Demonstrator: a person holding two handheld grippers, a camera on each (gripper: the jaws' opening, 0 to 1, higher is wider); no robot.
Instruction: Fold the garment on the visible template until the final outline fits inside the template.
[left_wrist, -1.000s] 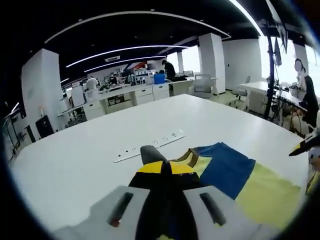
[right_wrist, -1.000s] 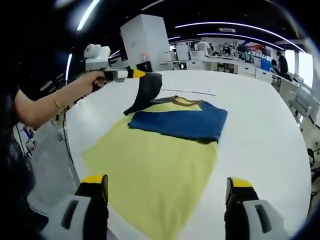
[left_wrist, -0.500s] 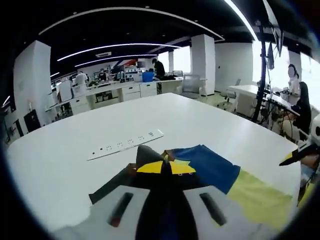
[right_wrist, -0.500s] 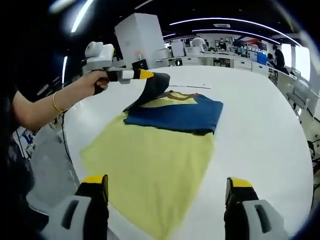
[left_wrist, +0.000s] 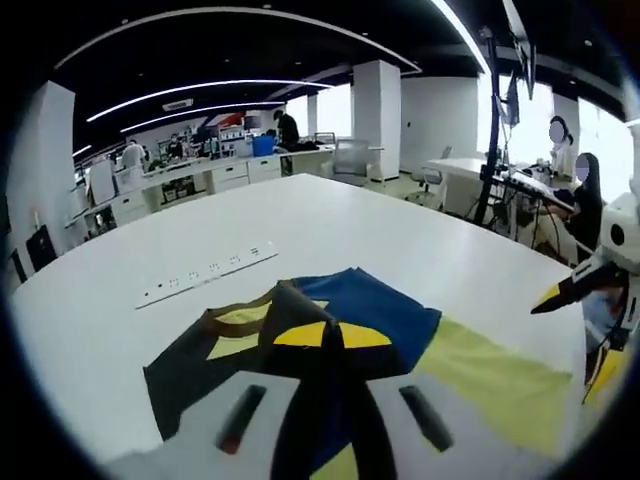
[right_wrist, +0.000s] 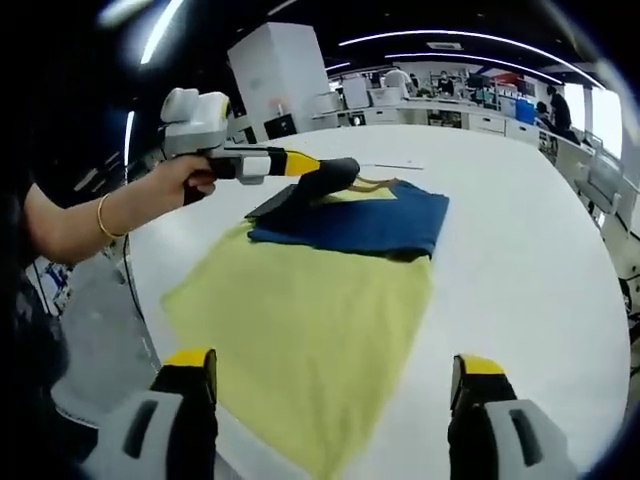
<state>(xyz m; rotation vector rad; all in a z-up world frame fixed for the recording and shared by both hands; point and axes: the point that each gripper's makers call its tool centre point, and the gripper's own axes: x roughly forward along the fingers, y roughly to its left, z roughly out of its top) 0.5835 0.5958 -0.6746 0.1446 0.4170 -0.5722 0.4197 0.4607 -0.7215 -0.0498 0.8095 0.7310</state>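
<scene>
The soft, light shirt (right_wrist: 310, 290) lies limp on the white tabletop (right_wrist: 520, 260), its dark sleeve (right_wrist: 335, 172) pinched in the closed left gripper (right_wrist: 325, 170), while the right gripper (right_wrist: 335, 390) hangs wide open and empty; edges and corners look like the best places to hold.

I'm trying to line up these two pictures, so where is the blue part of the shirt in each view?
Left gripper view: the blue part of the shirt lies at centre, just beyond the left gripper, with yellow cloth to its right.
Right gripper view: the blue part lies above centre, at the far end of the yellow cloth.
Shared landmark: the white strip on the table beyond the shirt, a thin line here.
</scene>
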